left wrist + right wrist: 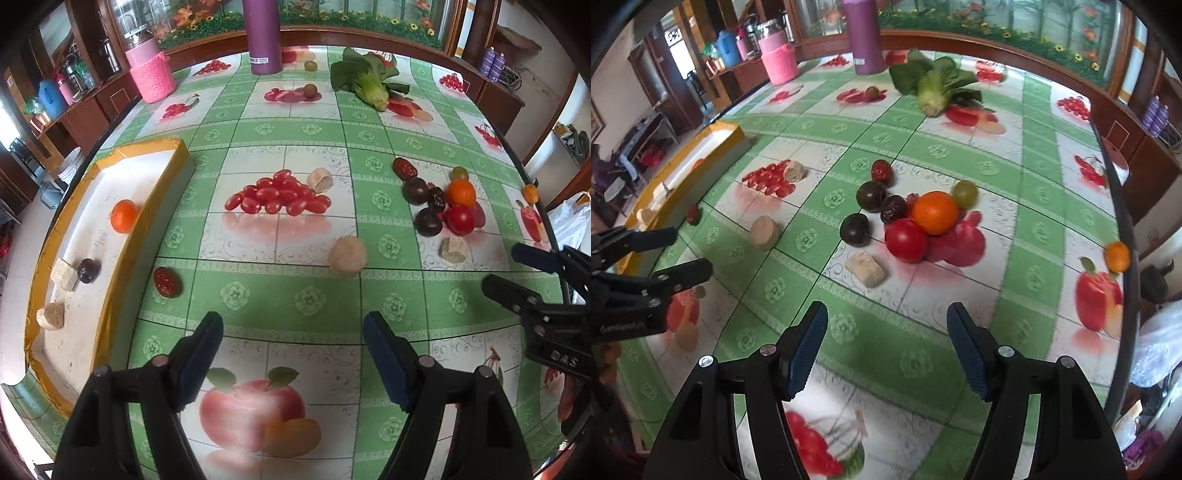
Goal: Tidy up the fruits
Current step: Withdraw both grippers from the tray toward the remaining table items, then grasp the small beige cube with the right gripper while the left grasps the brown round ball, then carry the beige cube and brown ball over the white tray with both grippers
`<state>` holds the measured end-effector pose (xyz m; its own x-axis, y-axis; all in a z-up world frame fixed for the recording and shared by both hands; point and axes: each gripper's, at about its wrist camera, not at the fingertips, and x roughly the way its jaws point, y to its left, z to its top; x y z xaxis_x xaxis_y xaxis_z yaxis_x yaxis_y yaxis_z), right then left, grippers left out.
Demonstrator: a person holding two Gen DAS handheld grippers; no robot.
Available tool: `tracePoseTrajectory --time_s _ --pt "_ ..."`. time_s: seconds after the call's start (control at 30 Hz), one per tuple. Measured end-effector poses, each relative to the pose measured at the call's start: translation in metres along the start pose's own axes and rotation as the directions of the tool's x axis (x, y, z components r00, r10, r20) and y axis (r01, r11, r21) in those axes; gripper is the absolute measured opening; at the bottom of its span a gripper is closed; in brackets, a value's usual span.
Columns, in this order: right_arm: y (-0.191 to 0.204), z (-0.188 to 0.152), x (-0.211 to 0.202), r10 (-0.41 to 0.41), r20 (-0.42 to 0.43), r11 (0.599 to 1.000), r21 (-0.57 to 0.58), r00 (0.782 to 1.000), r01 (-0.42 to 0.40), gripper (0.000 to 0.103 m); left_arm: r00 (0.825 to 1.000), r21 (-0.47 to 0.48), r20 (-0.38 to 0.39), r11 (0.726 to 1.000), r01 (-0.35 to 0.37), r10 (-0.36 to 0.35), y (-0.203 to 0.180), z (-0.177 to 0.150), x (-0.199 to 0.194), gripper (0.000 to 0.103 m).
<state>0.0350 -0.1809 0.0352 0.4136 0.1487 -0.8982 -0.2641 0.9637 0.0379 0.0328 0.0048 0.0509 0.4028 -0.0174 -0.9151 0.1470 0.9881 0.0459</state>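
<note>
task judged partly done: the yellow-rimmed tray at the counter's left edge holds one orange, a dark fruit and two beige pieces; most fruit is left outside. the main cluster of orange, tomato, dark plums, dates and grape lies ahead of the right tool, well apart; a red date lies near the tray, ahead-left of the left tool; both tools stand apart, empty.
</note>
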Motion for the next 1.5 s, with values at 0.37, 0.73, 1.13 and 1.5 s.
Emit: tracePoseTrajectory --time_s 0.37,0.73,1.13,1.5 --pt "0.008 0.013 0.033 0.048 -0.002 0.998 -0.048 0.999 -0.048 0.038 0.999 0.014 -0.036 1.0 -0.001 0.001 0.006 0.005 0.013 0.081" --pt "-0.003 0.003 0.014 0.063 0.023 0.998 -0.007 0.998 -0.063 0.027 0.991 -0.048 -0.093 0.994 0.094 -0.098 -0.014 0.034 0.046 0.081" --pt "-0.007 -0.003 -0.005 0.029 0.035 0.999 0.012 0.999 -0.03 0.027 0.987 -0.084 -0.026 0.984 0.155 -0.158 -0.007 0.028 0.047 0.031" --pt "0.009 -0.006 -0.044 0.011 0.097 1.0 0.001 0.995 -0.011 0.027 0.985 -0.099 0.033 0.98 0.171 -0.168 0.019 -0.002 -0.001 0.031"
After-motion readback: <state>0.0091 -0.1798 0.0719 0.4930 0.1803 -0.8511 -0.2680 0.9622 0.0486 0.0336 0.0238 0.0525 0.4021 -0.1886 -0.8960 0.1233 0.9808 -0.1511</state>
